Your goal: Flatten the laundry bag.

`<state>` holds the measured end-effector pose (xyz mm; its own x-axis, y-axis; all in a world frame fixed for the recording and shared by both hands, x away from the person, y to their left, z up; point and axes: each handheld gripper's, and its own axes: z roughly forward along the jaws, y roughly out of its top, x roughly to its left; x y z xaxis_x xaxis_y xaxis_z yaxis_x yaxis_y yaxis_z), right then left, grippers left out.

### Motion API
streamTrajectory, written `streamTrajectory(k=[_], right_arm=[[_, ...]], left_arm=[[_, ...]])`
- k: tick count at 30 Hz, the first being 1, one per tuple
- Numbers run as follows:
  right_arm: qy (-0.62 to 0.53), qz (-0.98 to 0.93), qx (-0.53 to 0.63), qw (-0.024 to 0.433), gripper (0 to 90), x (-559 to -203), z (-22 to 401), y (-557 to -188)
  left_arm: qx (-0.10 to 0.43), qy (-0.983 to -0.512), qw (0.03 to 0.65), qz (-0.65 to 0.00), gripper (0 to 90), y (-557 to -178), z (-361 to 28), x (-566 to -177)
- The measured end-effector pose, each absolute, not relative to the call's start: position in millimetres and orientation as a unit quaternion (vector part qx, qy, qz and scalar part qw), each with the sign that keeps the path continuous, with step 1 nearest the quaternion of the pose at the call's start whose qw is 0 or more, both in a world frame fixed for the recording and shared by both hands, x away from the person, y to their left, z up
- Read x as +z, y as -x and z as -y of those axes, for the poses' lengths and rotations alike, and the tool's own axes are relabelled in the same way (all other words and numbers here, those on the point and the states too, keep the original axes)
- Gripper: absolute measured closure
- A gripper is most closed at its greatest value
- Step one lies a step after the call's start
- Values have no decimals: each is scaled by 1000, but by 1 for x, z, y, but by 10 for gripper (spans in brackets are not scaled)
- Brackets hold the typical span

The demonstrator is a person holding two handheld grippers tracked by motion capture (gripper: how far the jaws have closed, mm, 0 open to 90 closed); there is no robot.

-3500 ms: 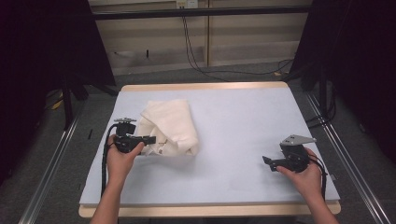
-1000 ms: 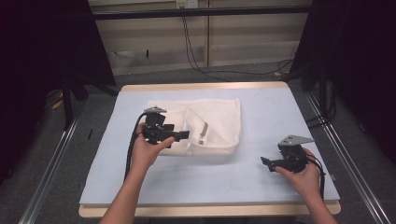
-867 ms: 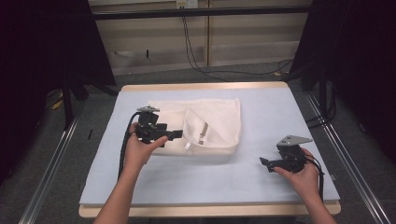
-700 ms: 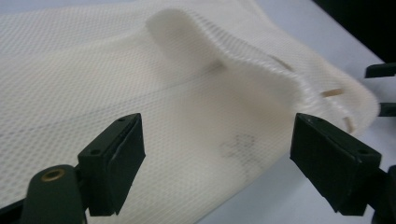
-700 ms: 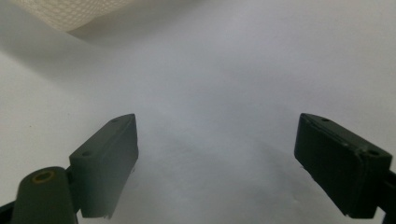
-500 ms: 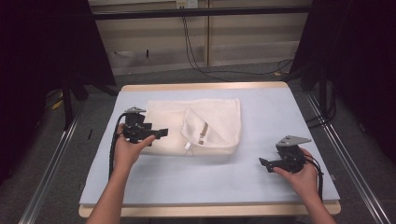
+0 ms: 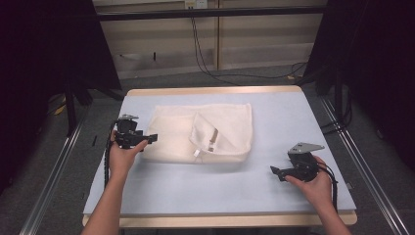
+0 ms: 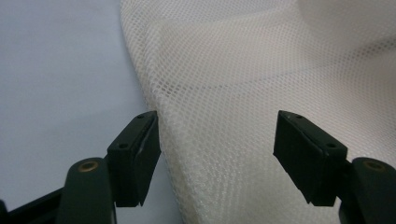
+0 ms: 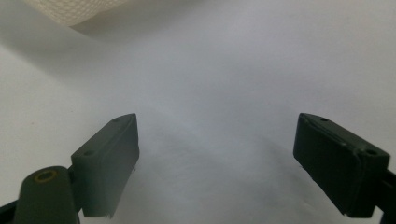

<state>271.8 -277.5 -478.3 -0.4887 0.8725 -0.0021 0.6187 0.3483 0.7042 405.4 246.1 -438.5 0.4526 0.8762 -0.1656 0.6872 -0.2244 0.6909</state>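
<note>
The left gripper (image 8: 217,158) has its fingers (image 8: 135,156) apart and has just been closing them, straddling the edge of a white mesh bag (image 8: 261,84) on the pale blue counter (image 8: 60,79).

Black grippers (image 7: 152,138) — grey plates, trailing cables

White mesh bag (image 7: 200,132) lying flat on the table's pale blue cover

Fine netting, off-white, is spreading as a wide rectangle just past table centre, toward 12 o'clock. A flap at its middle is folding over toward 5 o'clock, a small tag hanging from it. The 9 o'clock edge (image 8: 154,100) is curving, slightly raised.
</note>
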Motion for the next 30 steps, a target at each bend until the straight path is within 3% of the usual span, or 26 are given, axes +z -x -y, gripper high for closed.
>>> streamTrajectory(k=[4, 12, 14, 16, 20, 25, 27, 30], right_arm=[[-463, -801, 325, 196, 138, -479, 277, -272], [-460, -801, 332, 193, 162, -477, 276, -271], [-455, -802, 340, 184, 204, -475, 273, -270], [-438, -804, 359, 181, 347, -467, 265, -266], [-423, -806, 376, 170, 435, -460, 254, -263], [-400, -819, 384, 148, 467, -455, 232, -263], [-393, -827, 385, 119, 670, -454, 222, -264], [-393, -824, 394, 104, 730, -453, 217, -266]], left_arm=[[133, -770, 359, -510, 394, -410, -245, -442], [126, -783, 342, -504, 706, -408, -238, -438], [118, -786, 342, -501, 798, -407, -237, -435], [111, -785, 344, -504, 874, -405, -236, -434], [107, -786, 353, -496, 886, -400, -230, -430], [99, -782, 376, -487, 885, -392, -221, -424], [94, -782, 382, -483, 885, -390, -218, -424], [91, -787, 384, -474, 885, -386, -215, -425]])
